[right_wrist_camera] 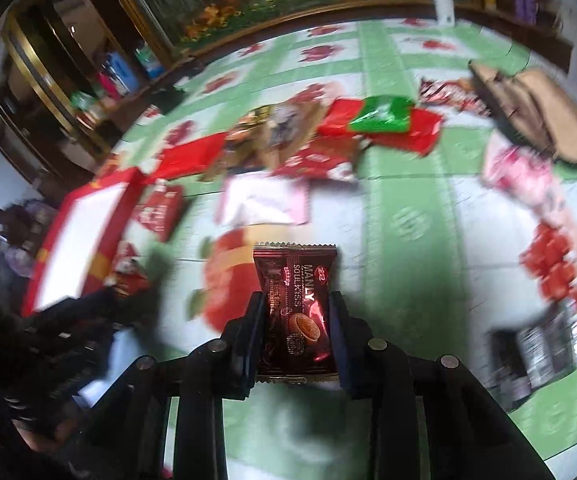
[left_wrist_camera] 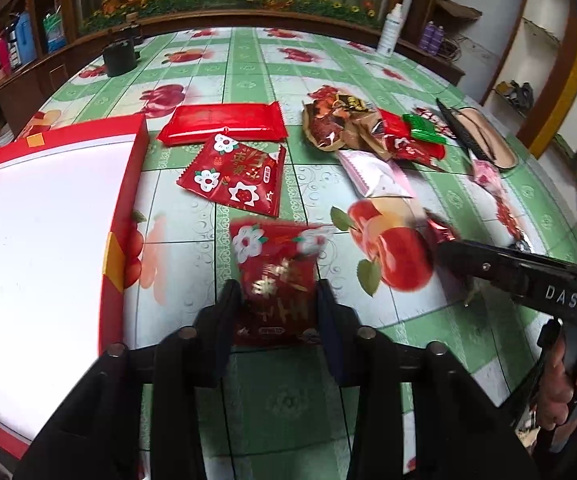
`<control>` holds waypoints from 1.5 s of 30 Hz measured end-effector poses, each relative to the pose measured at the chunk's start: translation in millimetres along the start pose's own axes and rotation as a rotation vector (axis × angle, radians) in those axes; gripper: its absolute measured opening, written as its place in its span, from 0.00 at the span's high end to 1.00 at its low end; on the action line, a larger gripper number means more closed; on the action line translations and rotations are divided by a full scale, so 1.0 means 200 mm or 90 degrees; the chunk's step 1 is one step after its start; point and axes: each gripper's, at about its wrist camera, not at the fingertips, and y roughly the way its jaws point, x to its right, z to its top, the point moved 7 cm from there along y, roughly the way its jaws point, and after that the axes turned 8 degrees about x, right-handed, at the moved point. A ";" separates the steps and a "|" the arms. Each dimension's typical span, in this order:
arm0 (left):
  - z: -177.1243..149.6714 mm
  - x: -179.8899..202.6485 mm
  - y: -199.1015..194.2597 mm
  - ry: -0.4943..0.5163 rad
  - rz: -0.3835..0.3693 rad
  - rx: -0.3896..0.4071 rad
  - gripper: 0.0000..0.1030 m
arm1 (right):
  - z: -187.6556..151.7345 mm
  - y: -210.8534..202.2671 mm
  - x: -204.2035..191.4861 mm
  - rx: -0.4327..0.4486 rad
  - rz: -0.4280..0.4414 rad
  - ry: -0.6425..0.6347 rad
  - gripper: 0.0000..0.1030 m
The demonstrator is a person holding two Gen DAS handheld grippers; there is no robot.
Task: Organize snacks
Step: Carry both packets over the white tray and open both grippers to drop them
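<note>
My left gripper (left_wrist_camera: 278,300) is shut on a red flowered snack packet (left_wrist_camera: 274,276), held just above the tablecloth. To its left lies an open red box with a white inside (left_wrist_camera: 40,216). A second flowered packet (left_wrist_camera: 234,174) and a long red packet (left_wrist_camera: 224,122) lie beyond. My right gripper (right_wrist_camera: 294,312) is shut on a dark red biscuit packet (right_wrist_camera: 296,300); in the left wrist view that gripper (left_wrist_camera: 444,240) reaches in from the right with the shiny packet (left_wrist_camera: 440,230) at its tip. A heap of mixed snacks (left_wrist_camera: 368,126) lies further back.
A pink-white sachet (left_wrist_camera: 380,178) and a pink wrapped sweet (left_wrist_camera: 488,176) lie near a tan slipper (left_wrist_camera: 484,136). A black cup (left_wrist_camera: 119,58) and a white bottle (left_wrist_camera: 390,30) stand at the table's far edge. Shelves flank the table. A hand (left_wrist_camera: 560,384) grips the right tool.
</note>
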 end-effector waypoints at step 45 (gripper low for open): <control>-0.11 -1.05 -0.40 -0.138 0.296 0.044 0.37 | -0.28 0.30 -1.30 -0.013 0.184 -0.248 0.50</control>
